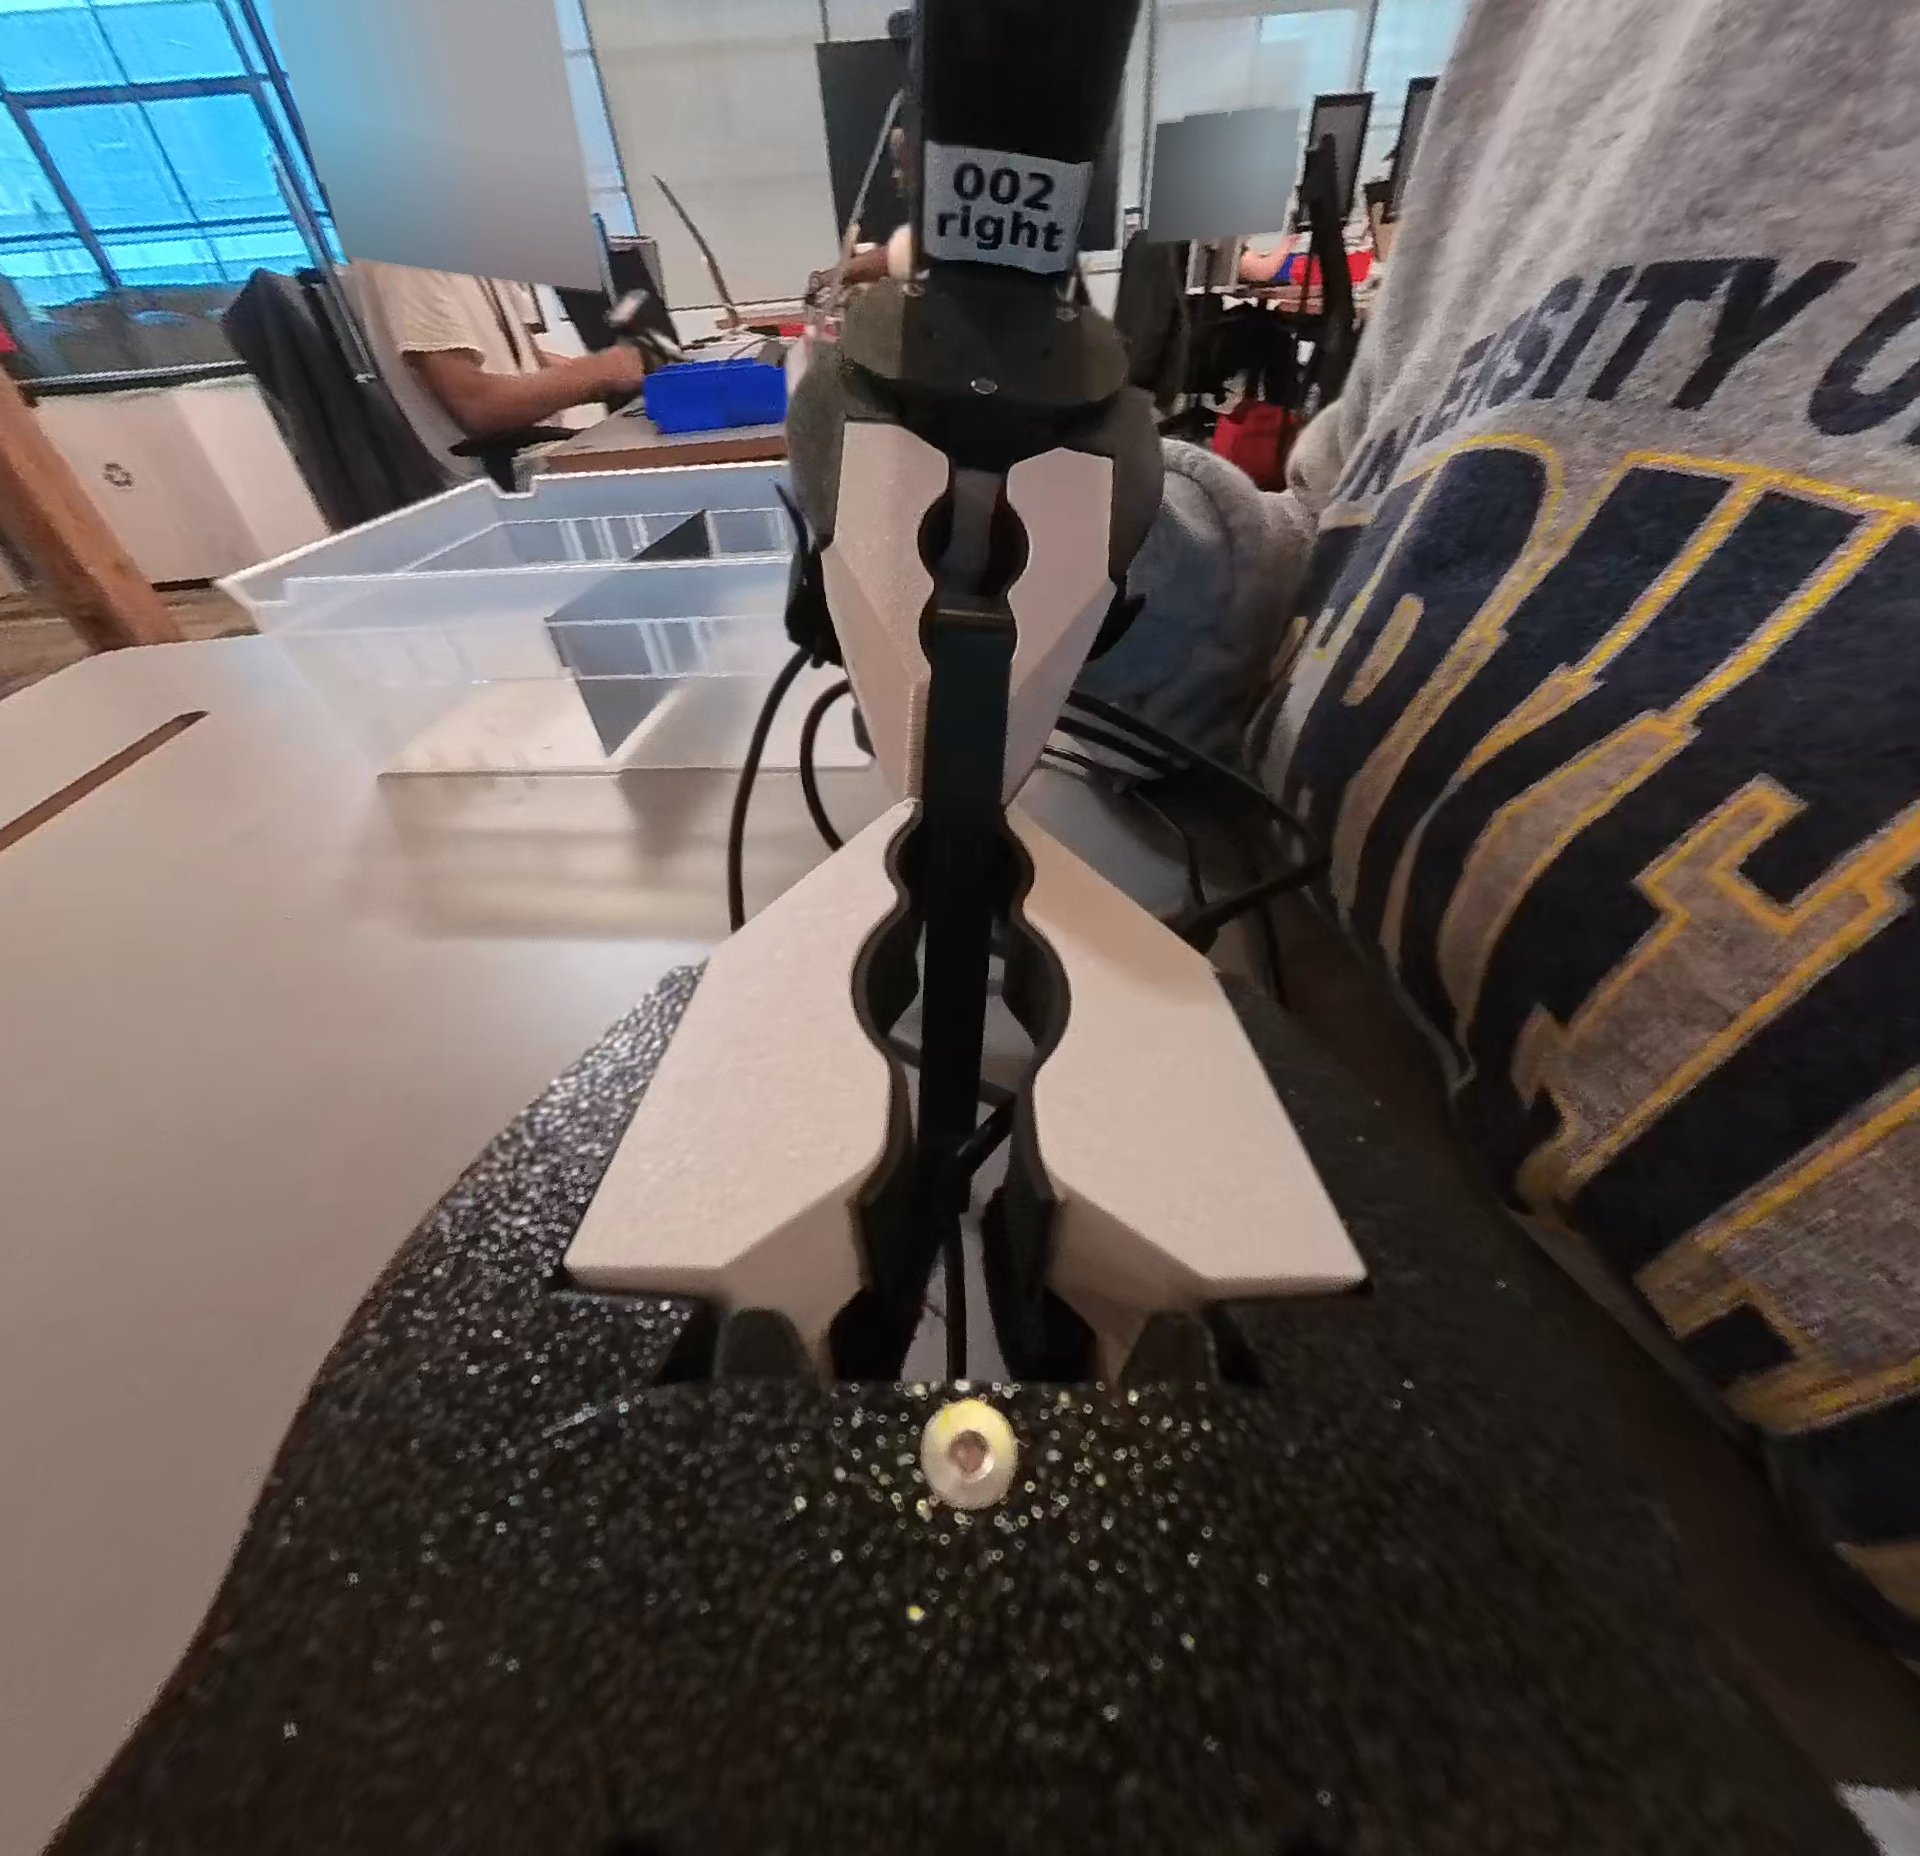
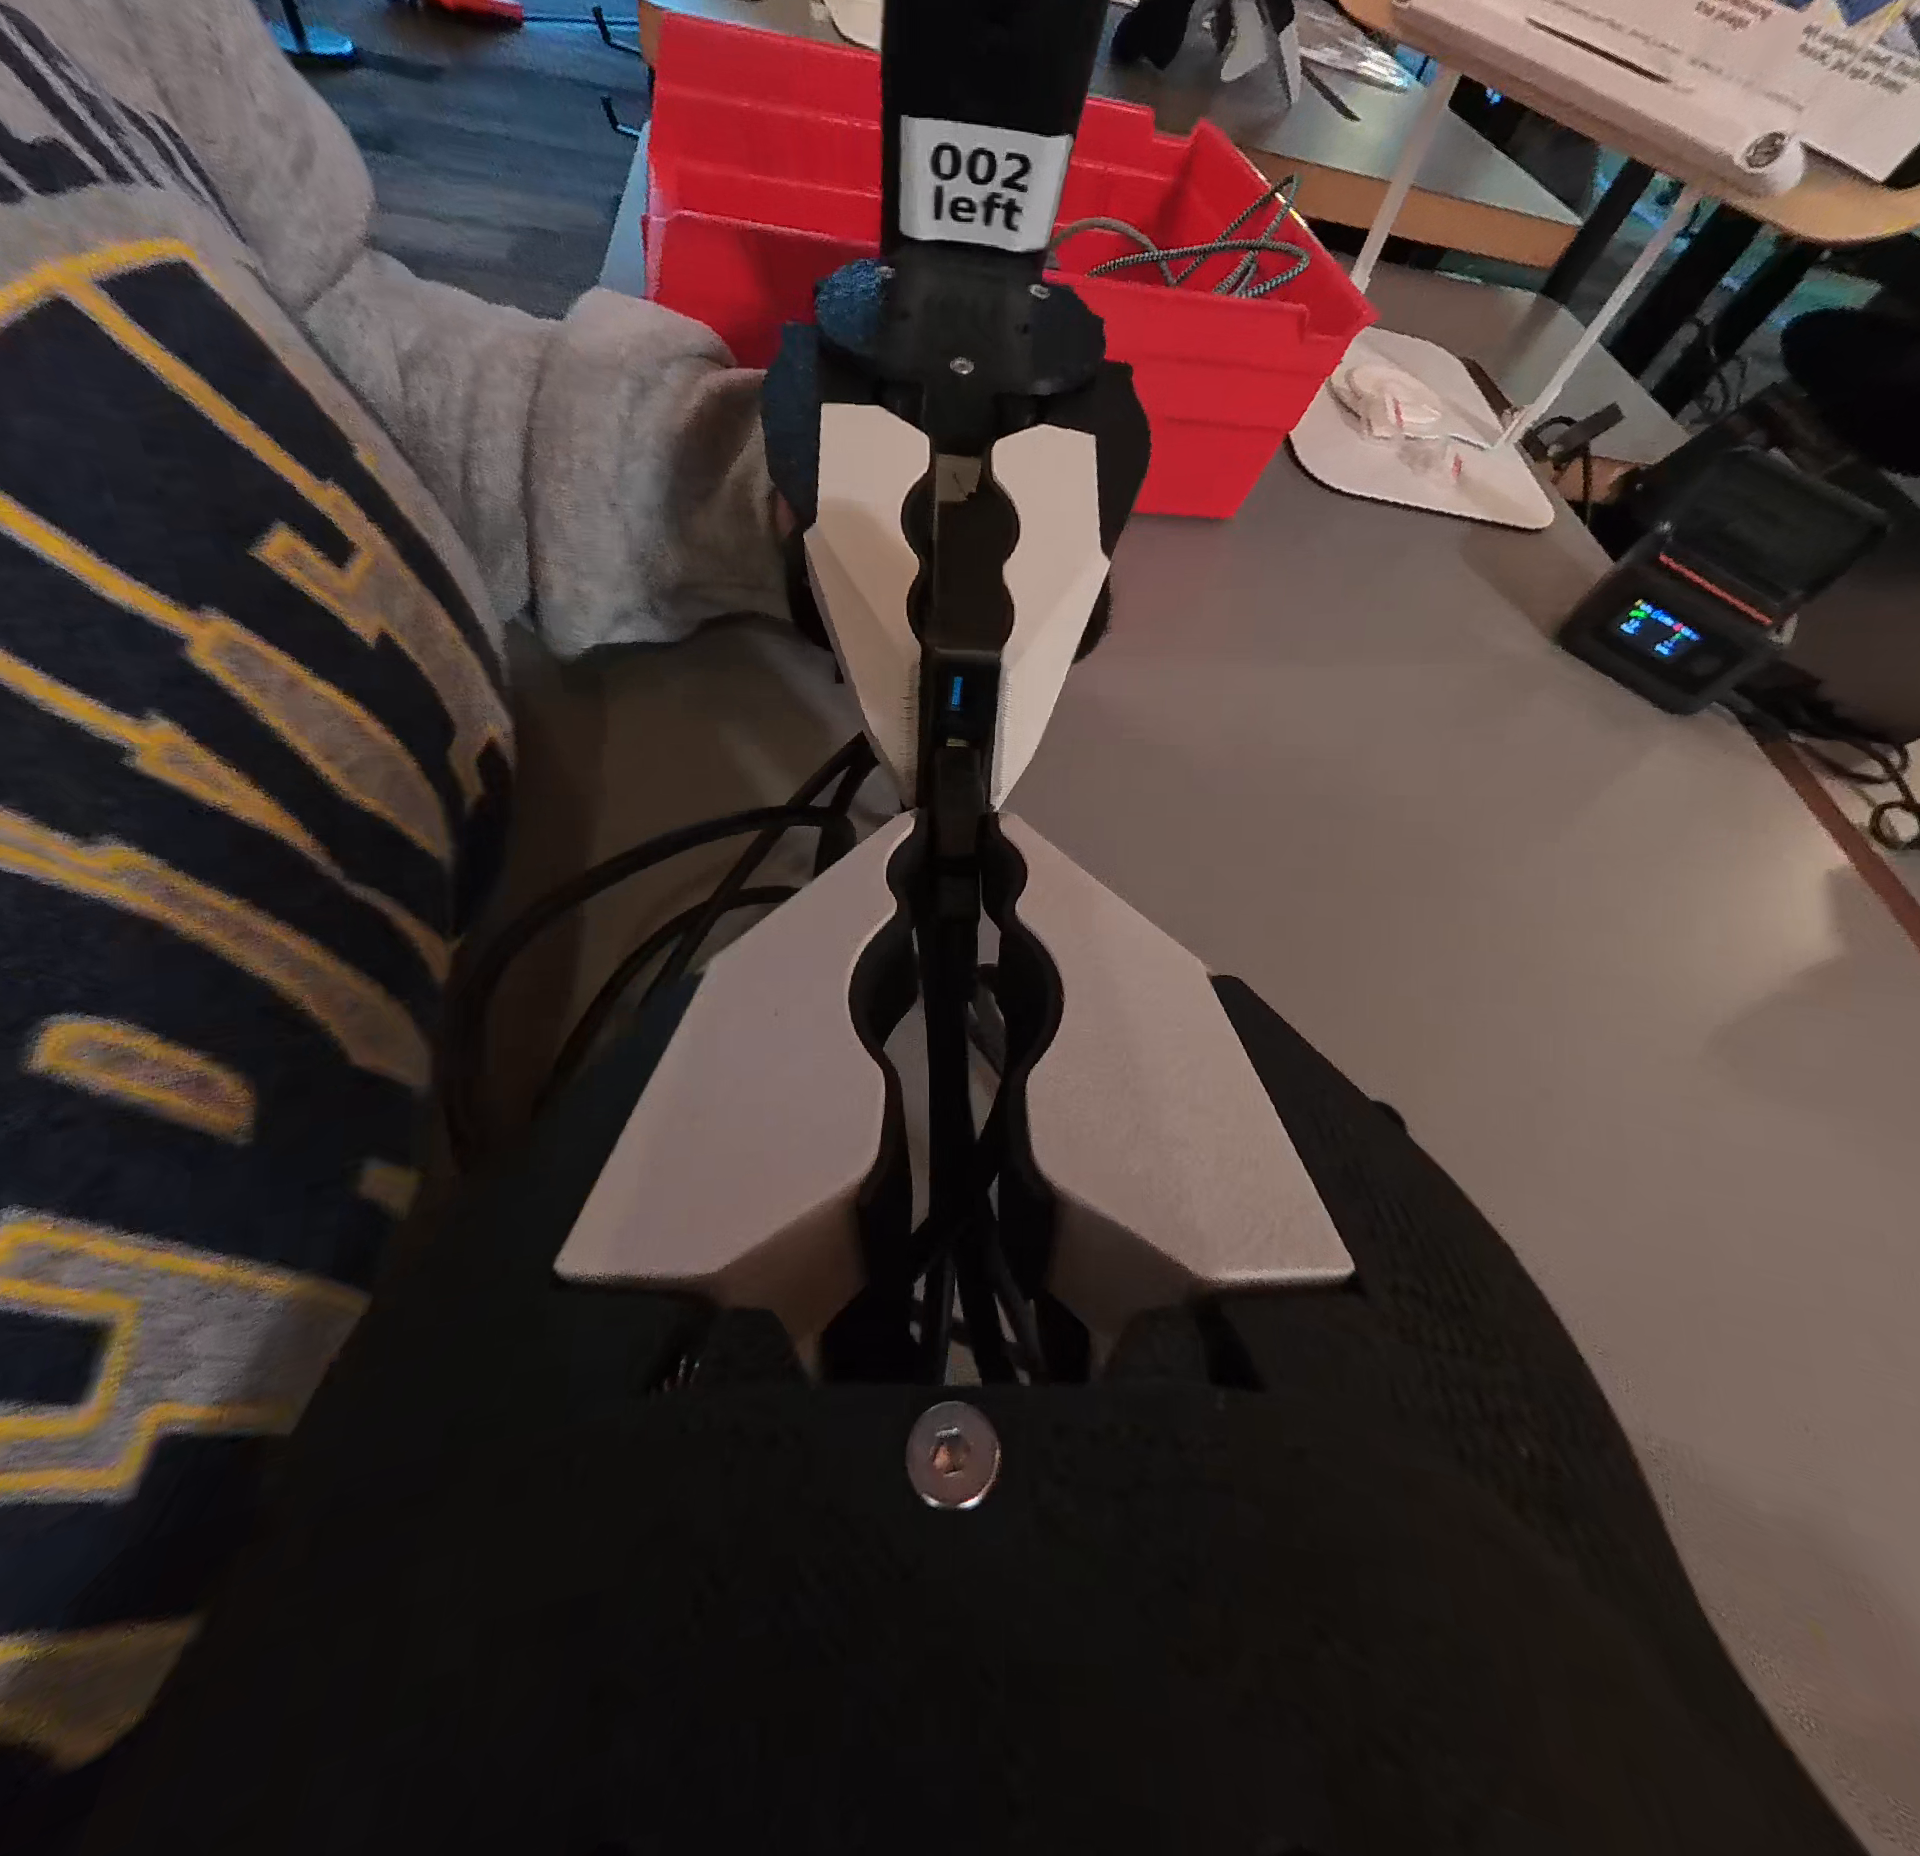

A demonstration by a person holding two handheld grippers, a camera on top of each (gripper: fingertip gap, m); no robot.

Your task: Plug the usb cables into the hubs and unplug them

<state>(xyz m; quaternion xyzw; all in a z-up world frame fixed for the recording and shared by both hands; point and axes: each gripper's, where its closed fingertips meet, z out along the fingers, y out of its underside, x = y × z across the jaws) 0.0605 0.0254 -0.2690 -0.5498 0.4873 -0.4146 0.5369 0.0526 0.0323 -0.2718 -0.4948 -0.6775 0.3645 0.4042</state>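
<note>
Left of the meeting point, the left gripper (image 1: 966, 819) has its fingers pressed onto a thin black hub (image 1: 961, 975). The hub is held edge-on and lies straight ahead along the fingers.

Off to the left of those fingers in the left wrist view, a clear divided tray (image 1: 468, 601) stands on the desk (image 1: 312, 975), well apart from the work.

At the centre the two grippers face each other tip to tip, fingertips almost touching. The hub's long axis and the usb plug (image 2: 954, 798) share one line running from gripper to gripper. A blue port on the hub shows just beyond the plug. Plug and hub appear to be touching, but how deeply the plug is seated cannot be told.

On the right side, the right gripper (image 2: 951, 830) pinches the plug. Black cables (image 2: 623, 933) trail back through its fingers and loop off to their left. Judgement: the next move, in or out, must run straight along this shared axis, since any sideways tilt would load the port.

Each handle carries a white printed label (image 1: 1003, 208), contents not recorded. The person's grey sweatshirt (image 1: 1610, 767) bears large navy and yellow lettering.

Beyond the right fingers stands a red bin (image 2: 1195, 372). Farther right is a small black device with a lit screen (image 2: 1662, 643).
</note>
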